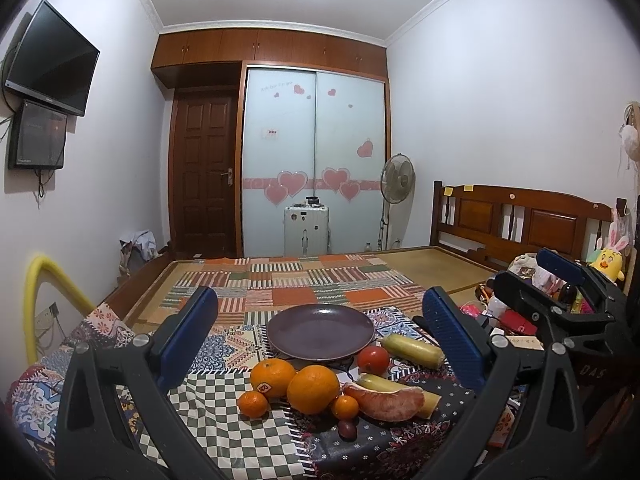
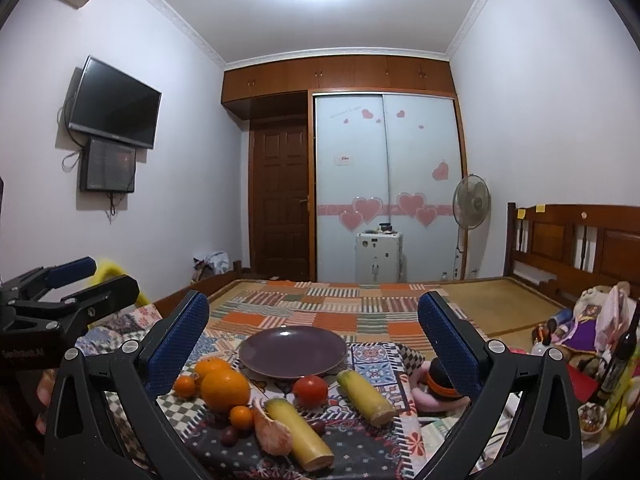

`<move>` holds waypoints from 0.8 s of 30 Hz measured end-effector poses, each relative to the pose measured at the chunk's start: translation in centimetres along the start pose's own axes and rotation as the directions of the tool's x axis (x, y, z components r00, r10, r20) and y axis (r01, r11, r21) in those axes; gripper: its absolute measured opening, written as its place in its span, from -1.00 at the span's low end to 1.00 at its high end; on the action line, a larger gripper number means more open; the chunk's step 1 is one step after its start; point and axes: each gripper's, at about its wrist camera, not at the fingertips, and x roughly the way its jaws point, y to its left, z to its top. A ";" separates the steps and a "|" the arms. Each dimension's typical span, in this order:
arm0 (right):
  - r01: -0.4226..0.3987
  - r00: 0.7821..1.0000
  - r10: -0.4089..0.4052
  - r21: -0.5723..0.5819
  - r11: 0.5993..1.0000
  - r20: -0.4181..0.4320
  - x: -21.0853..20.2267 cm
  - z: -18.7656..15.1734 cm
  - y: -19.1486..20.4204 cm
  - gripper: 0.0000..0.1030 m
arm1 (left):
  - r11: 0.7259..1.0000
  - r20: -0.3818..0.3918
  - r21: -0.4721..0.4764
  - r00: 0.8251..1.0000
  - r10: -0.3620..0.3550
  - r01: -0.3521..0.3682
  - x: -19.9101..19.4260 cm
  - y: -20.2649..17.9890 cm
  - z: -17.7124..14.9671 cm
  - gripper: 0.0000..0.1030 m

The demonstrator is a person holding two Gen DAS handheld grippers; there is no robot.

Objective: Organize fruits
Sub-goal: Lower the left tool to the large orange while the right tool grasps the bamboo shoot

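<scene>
Both held wide apart, gripping nothing: left tool (image 1: 320,320) and right tool (image 2: 314,326). Straight ahead of each, a round purple plate (image 1: 320,331), bare on top, on a patchwork cloth (image 1: 224,432). Just in front of the plate, bunched close: two big oranges (image 1: 313,389), one with a sticker, two small ones (image 1: 253,404), a red tomato (image 1: 373,359), a peeled pink grapefruit piece (image 1: 386,400), two pale yellow sticks (image 2: 366,396) and small dark grapes (image 1: 347,429). Open cloth to the left of the fruit; cloth edge close below. Toys and bottles crowded off to the right (image 2: 592,320).
</scene>
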 end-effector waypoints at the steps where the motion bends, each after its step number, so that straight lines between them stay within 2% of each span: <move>1: -0.002 1.000 0.002 -0.002 1.000 -0.008 0.2 -0.2 0.0 1.00 | 1.000 -0.005 0.000 1.000 0.000 0.000 0.2 0.1 -0.1 1.00; 6: -0.003 0.997 0.004 0.009 1.000 -0.076 1.8 -1.4 -1.1 0.98 | 1.000 -0.047 0.010 0.999 0.011 -0.011 1.2 0.7 -1.1 0.79; 9: 0.007 0.991 -0.005 0.012 1.000 -0.137 3.1 -2.5 -2.0 0.83 | 1.000 -0.107 0.011 0.994 0.010 -0.009 2.4 1.5 -1.9 0.70; 11: 0.016 0.984 -0.014 0.009 1.000 -0.179 4.0 -3.4 -2.7 0.74 | 1.000 -0.152 0.012 0.988 -0.003 0.004 3.2 1.8 -2.5 0.44; 18: 0.027 0.941 -0.023 0.007 1.000 -0.338 6.4 -6.8 -5.0 0.48 | 1.000 -0.300 -0.026 0.954 -0.012 0.005 6.6 3.7 -5.6 0.33; 24: 0.025 0.907 -0.013 0.024 0.999 -0.421 8.3 -8.4 -6.4 0.26 | 0.998 -0.371 -0.063 0.928 -0.040 0.018 9.2 3.8 -7.5 0.33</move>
